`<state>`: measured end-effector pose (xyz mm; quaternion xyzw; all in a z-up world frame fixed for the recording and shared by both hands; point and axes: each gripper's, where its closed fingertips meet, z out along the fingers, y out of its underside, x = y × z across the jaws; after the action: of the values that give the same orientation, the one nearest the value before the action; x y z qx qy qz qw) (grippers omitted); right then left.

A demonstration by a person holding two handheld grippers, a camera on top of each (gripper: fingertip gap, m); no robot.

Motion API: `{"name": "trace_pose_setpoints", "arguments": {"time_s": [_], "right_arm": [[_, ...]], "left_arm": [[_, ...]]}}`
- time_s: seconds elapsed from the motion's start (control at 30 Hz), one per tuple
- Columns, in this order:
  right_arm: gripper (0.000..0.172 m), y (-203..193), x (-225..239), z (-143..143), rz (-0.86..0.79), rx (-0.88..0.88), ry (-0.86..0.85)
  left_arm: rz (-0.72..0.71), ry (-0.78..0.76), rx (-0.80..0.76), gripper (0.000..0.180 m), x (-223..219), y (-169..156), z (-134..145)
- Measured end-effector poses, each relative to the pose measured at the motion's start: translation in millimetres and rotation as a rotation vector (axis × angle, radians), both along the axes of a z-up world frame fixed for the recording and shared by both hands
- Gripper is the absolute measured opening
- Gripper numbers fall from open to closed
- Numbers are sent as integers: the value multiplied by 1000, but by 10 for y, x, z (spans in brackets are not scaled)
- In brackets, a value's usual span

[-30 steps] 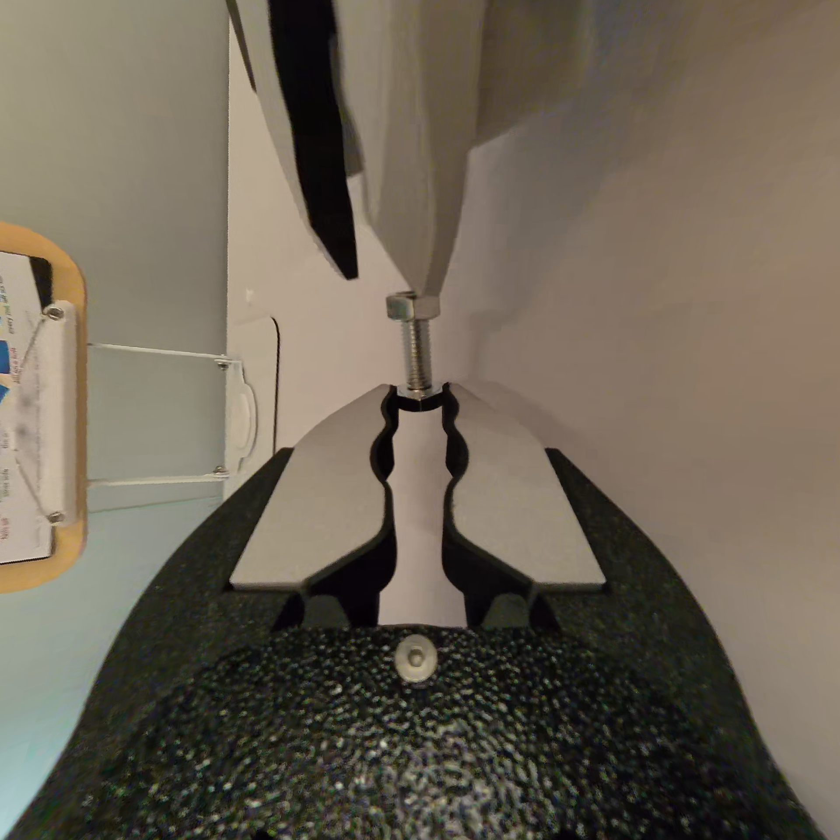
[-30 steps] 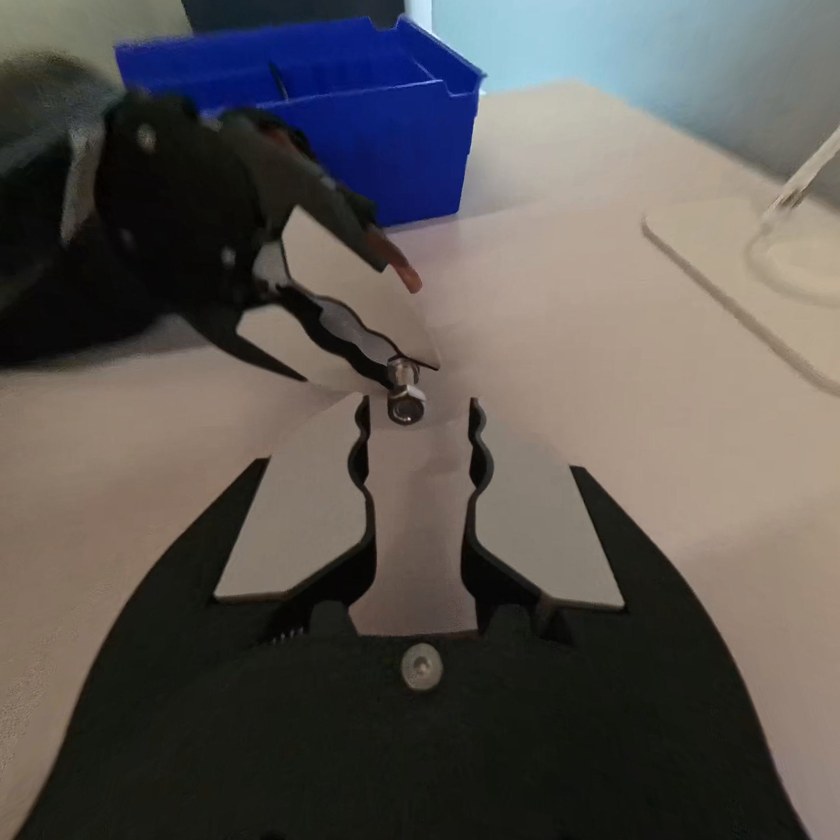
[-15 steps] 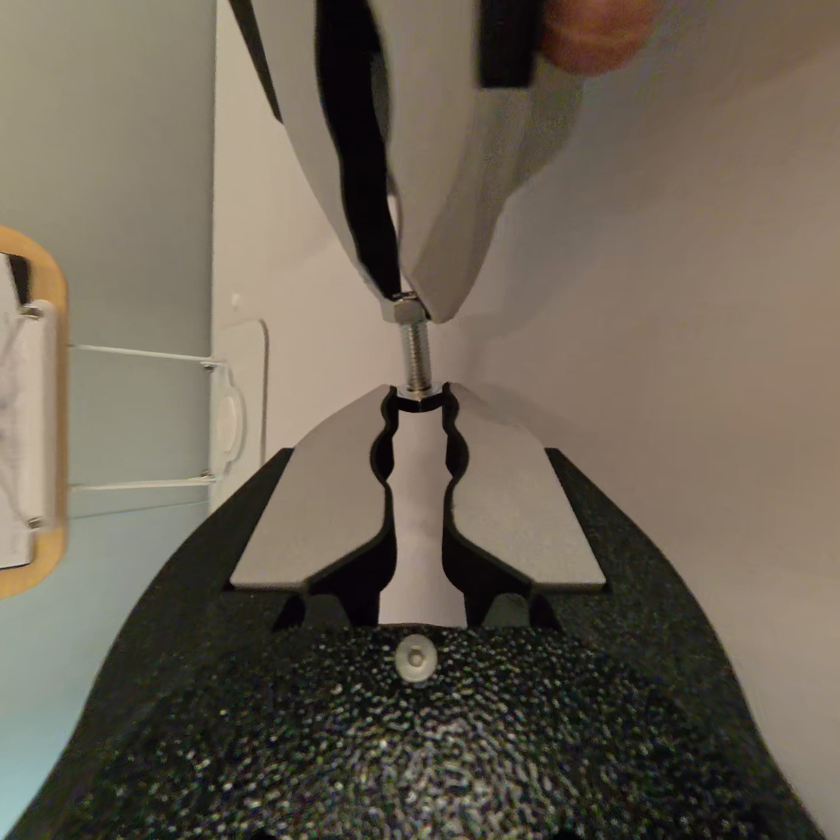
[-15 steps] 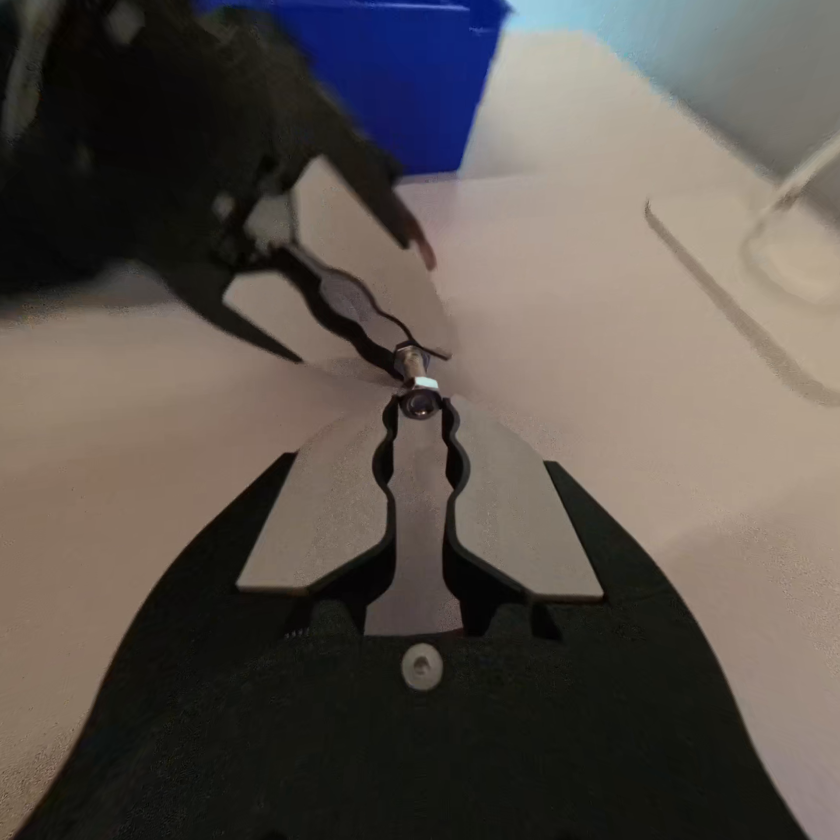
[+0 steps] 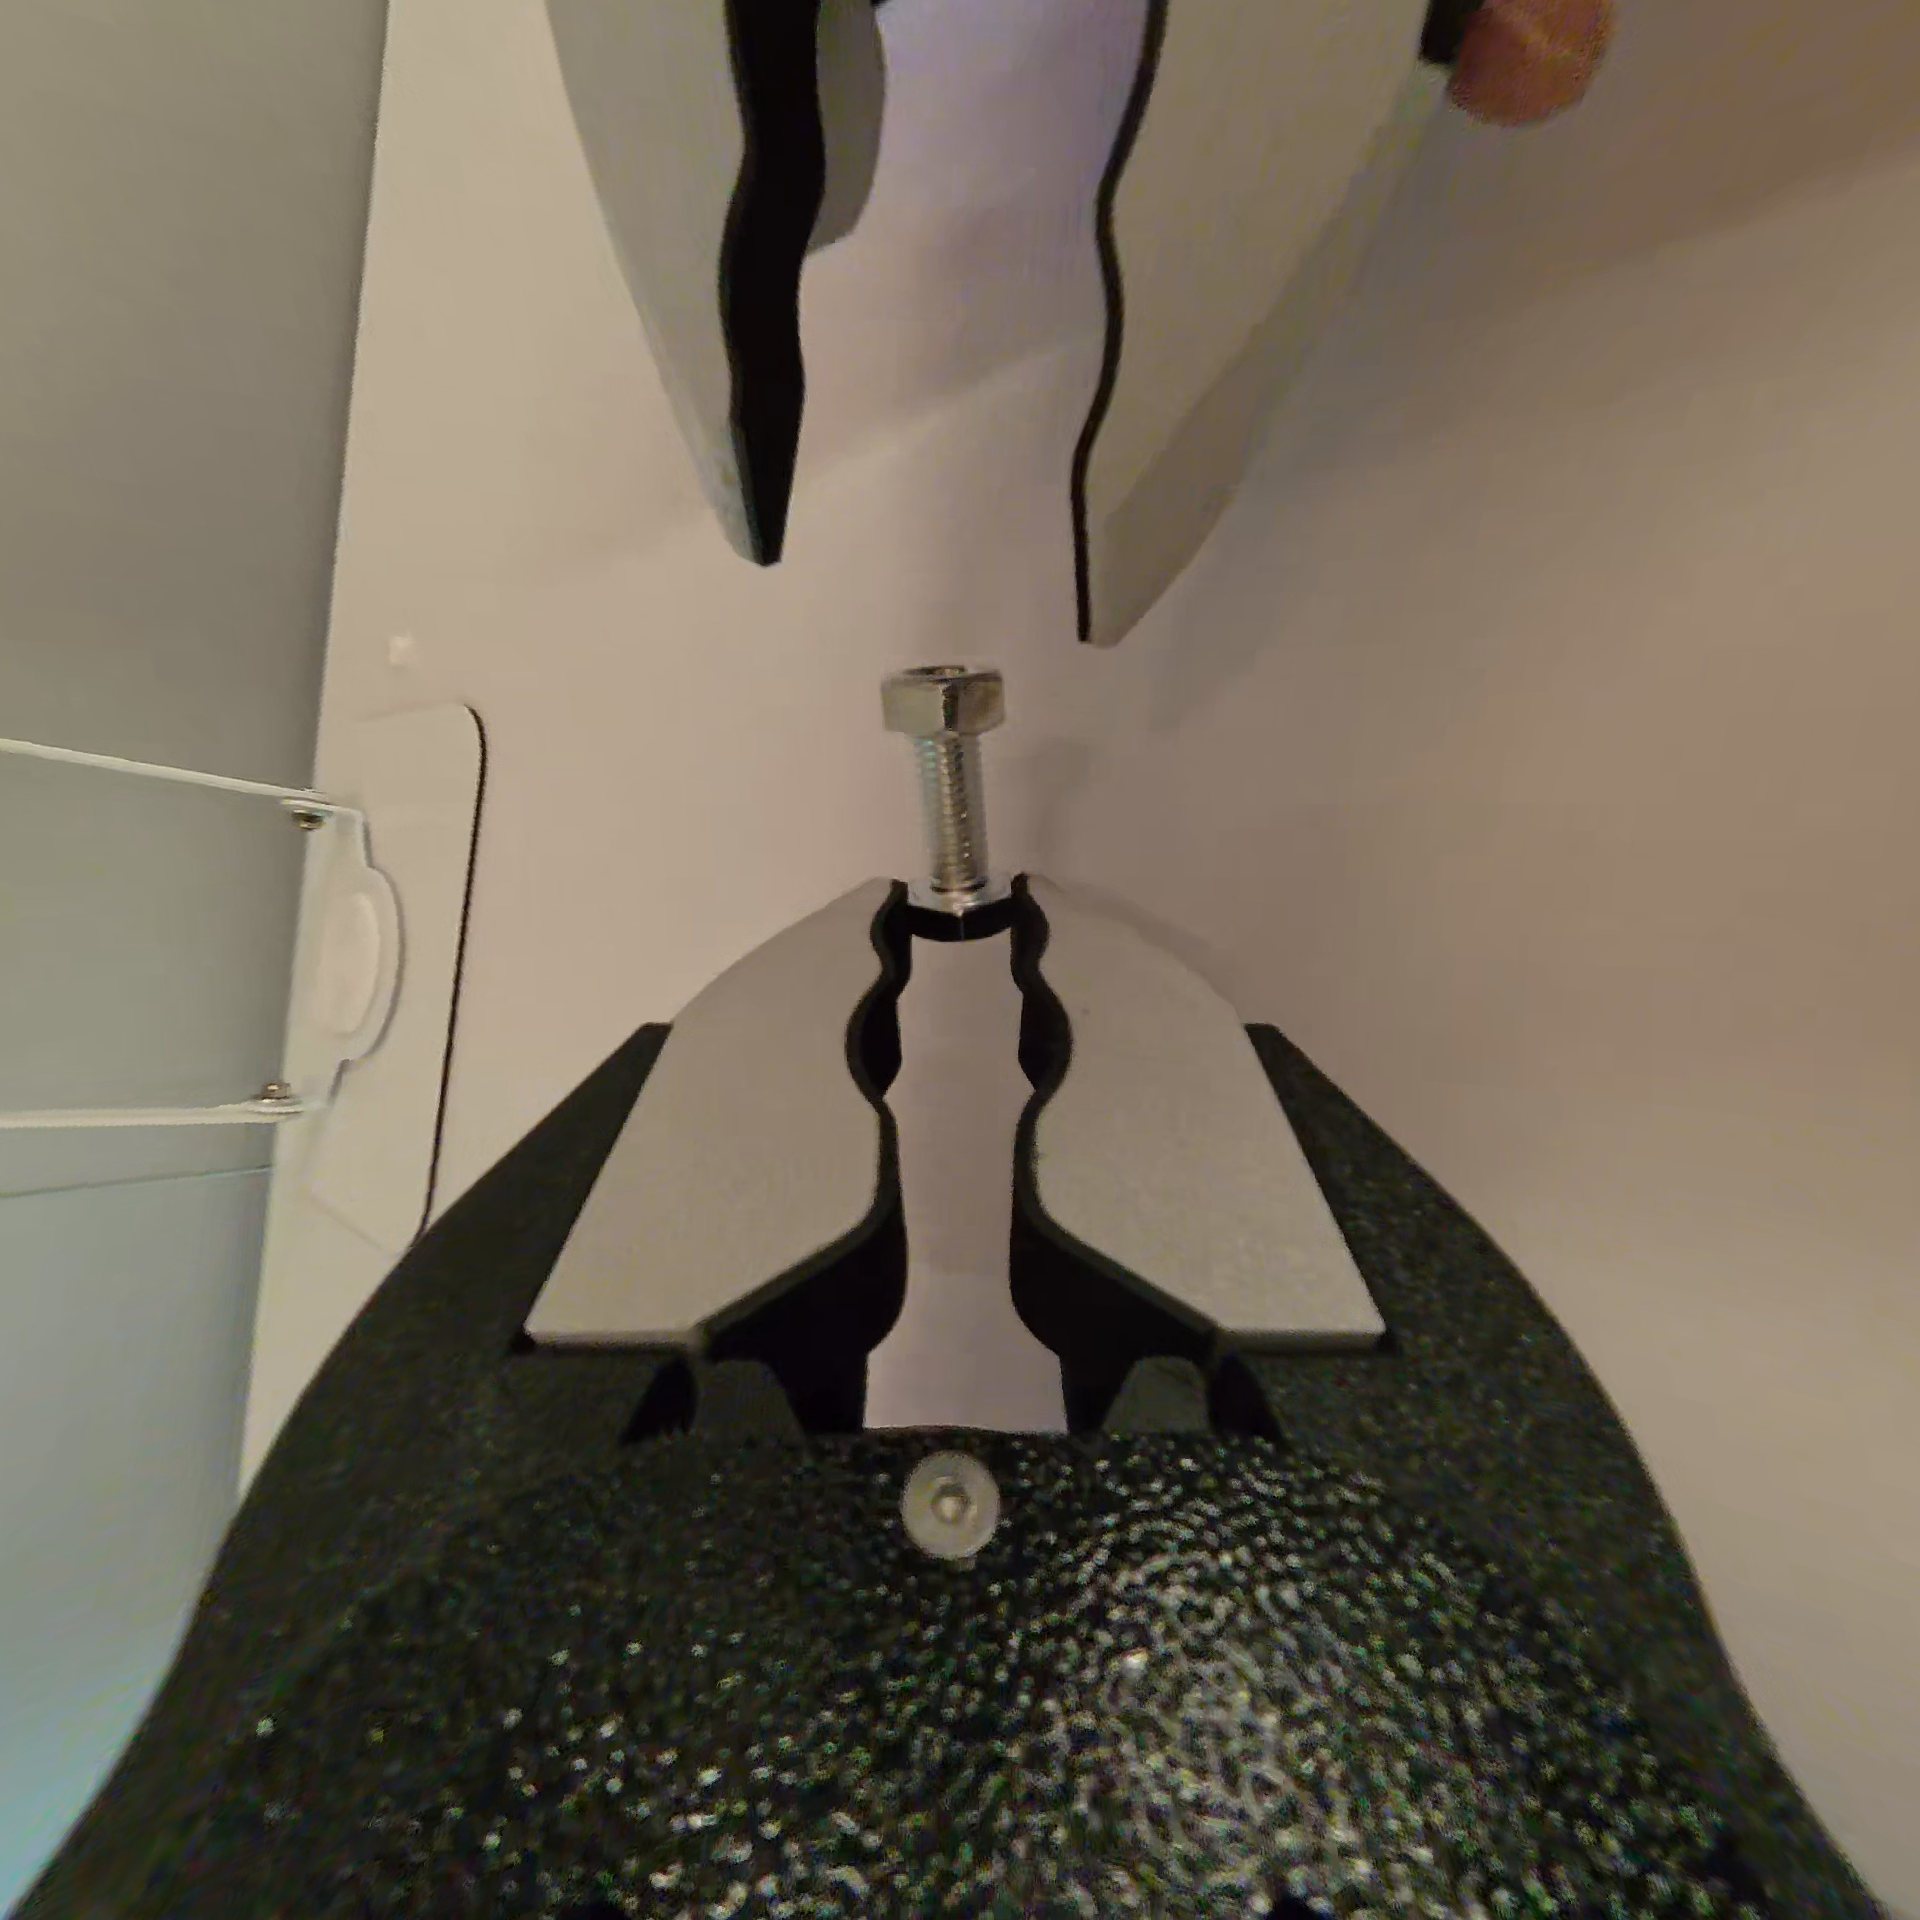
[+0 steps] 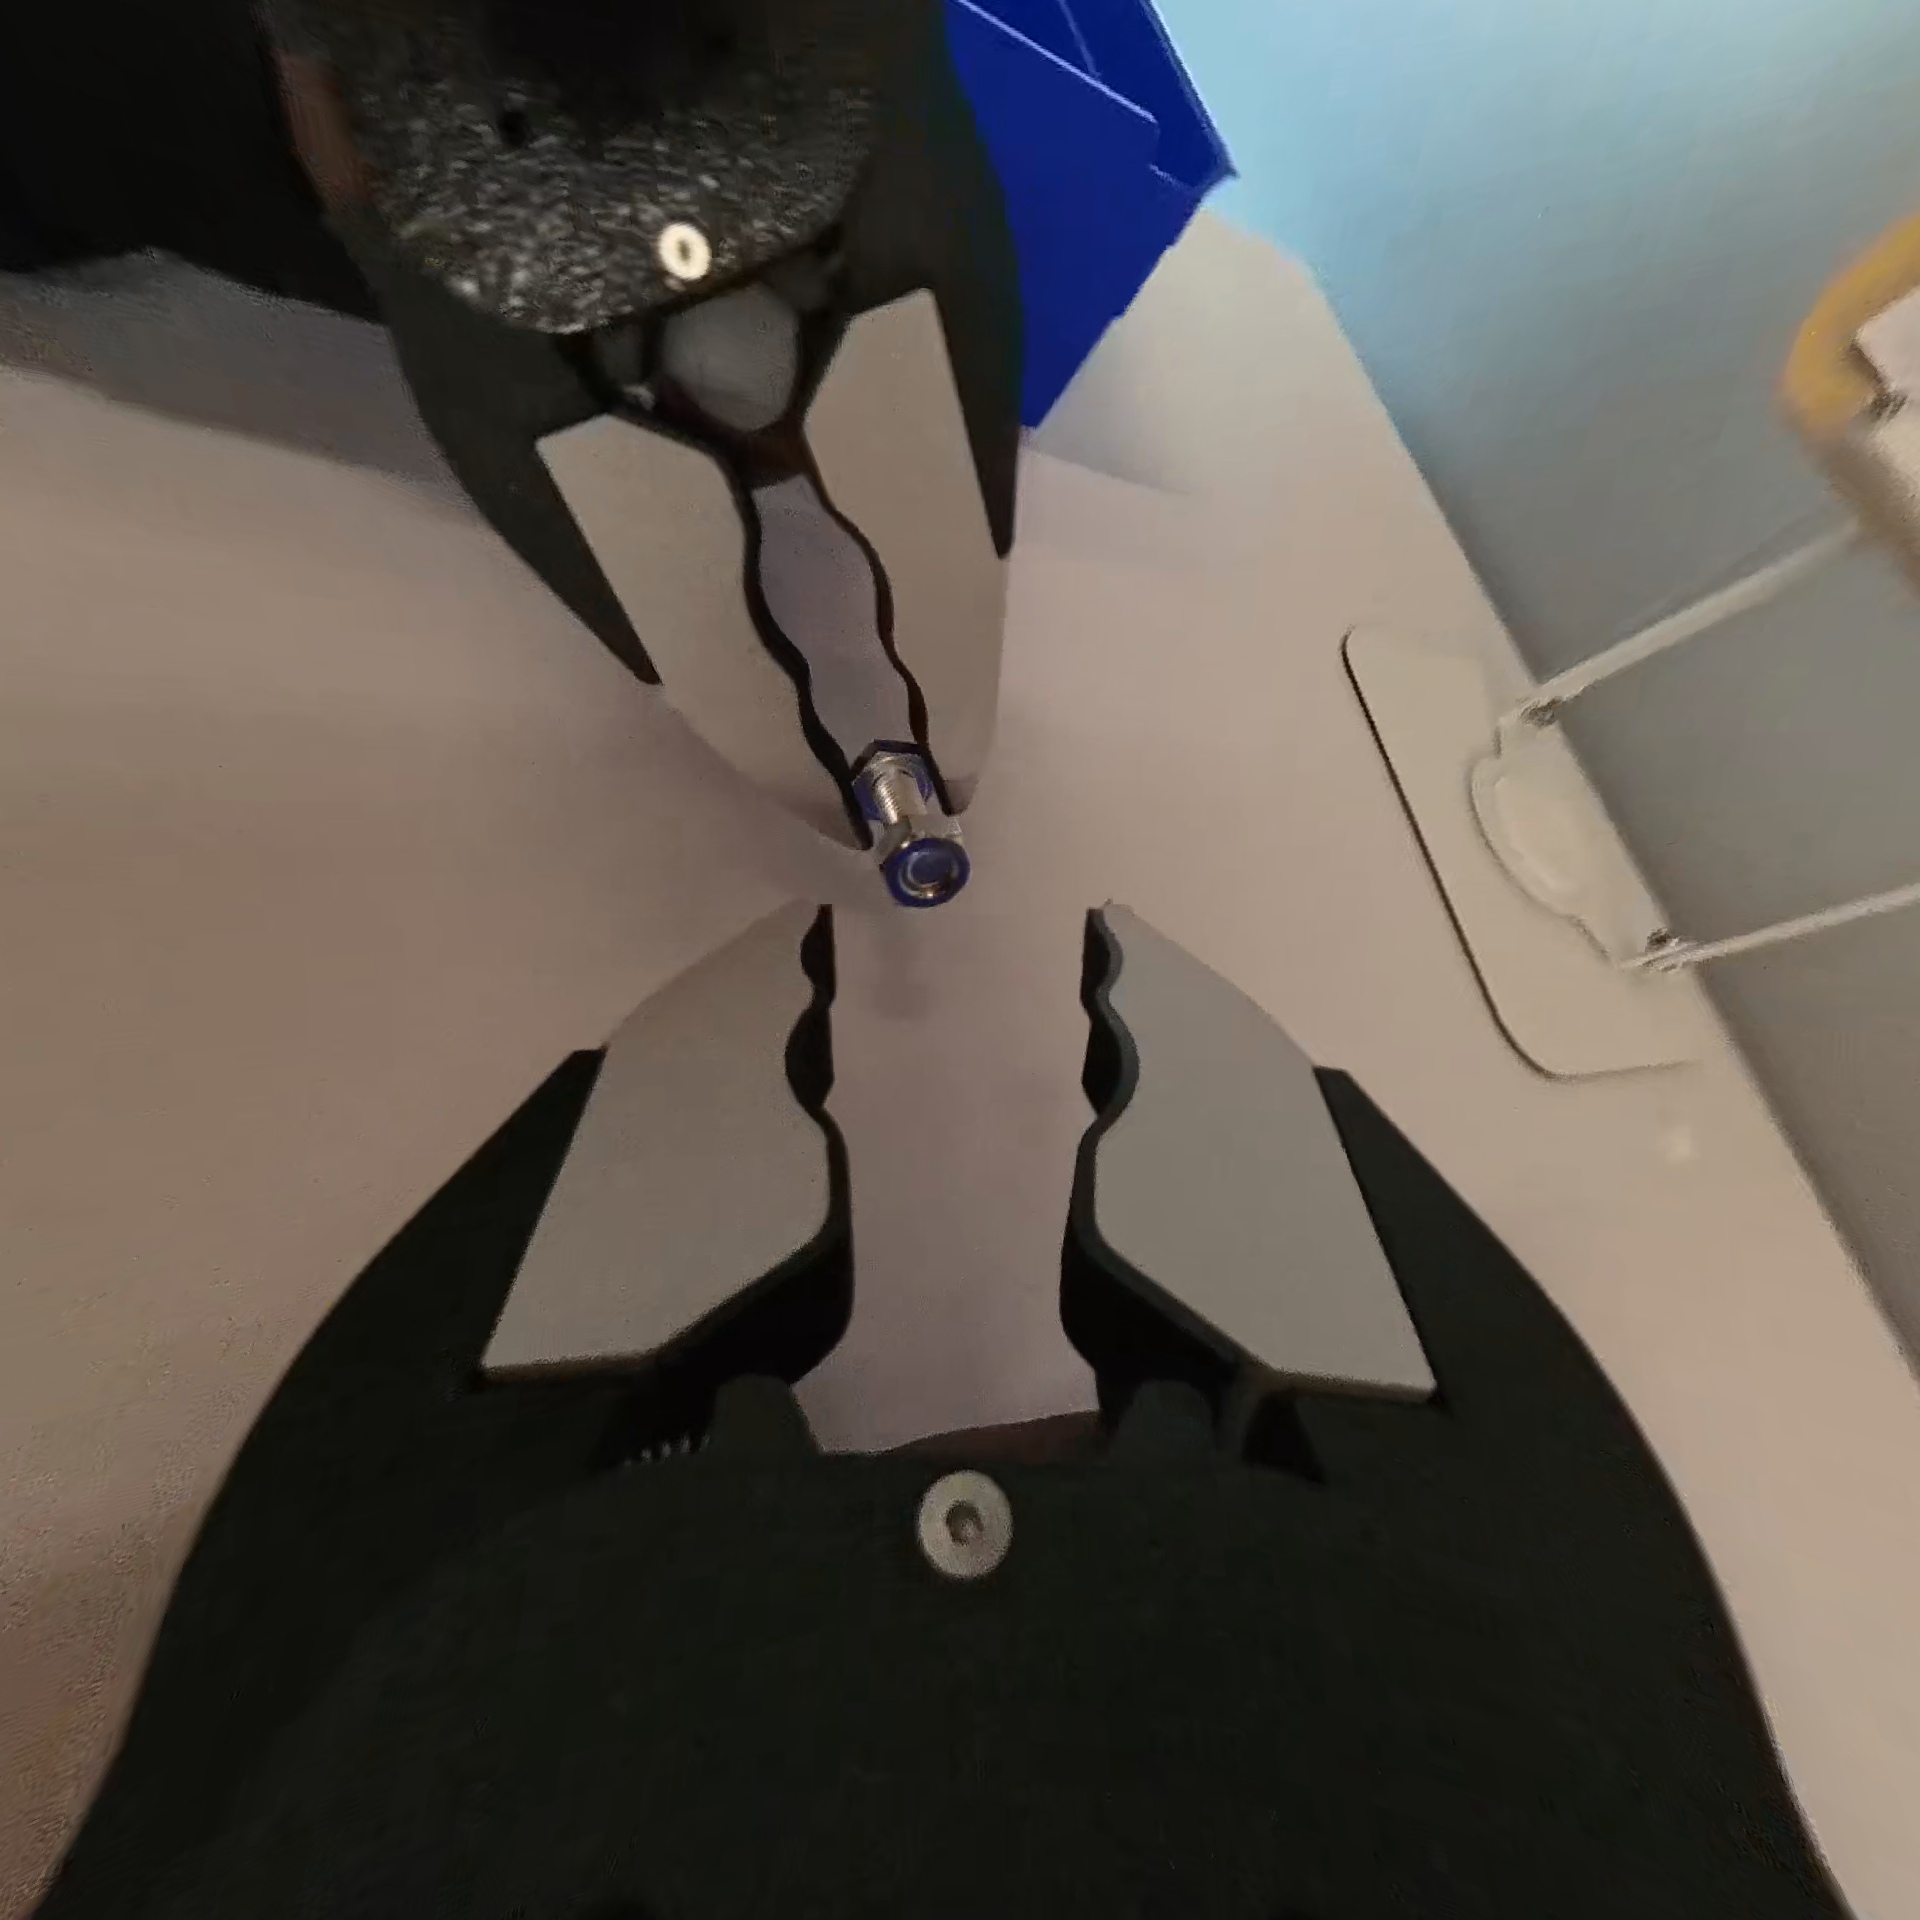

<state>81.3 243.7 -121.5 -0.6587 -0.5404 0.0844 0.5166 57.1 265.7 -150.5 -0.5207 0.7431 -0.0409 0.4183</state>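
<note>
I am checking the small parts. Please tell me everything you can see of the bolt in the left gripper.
The bolt is shiny silver metal with a threaded shank. Its head is clamped between the left gripper's fingertips, and a hex nut sits at its free end. It points straight out toward the right gripper, whose open fingers do not touch it.

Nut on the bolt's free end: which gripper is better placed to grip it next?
Right. The right gripper is open and empty, its fingertips facing the nut. The left gripper is shut on the bolt at its other end, so it is occupied.
</note>
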Motion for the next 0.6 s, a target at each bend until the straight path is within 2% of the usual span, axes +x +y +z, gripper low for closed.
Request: {"name": "trace_pose_setpoints", "arguments": {"time_s": [0.17,0.27,0.33,0.43,0.5,0.53,0.6], "right_arm": [[28,-114,-104,-13,70,38,-29],[18,-88,-125,-96,33,-11,-62],[18,-47,-102,-132,-41,-133,-19],[17,-27,-81,-196,-180,-464,186],[18,-22,-67,-196,-194,-589,303],[19,-31,-78,-170,-167,-618,342],[49,-36,-85,-87,-116,-599,366]], "left_arm": [[-46,6,-70,18,24,-105,-43],[-54,18,-40,18,51,-113,-58],[-41,37,38,18,50,-57,-65],[-45,96,212,18,44,19,-65],[-45,113,270,18,51,35,-52],[-45,106,259,18,57,26,-43],[-42,69,201,18,59,5,-26]]}}
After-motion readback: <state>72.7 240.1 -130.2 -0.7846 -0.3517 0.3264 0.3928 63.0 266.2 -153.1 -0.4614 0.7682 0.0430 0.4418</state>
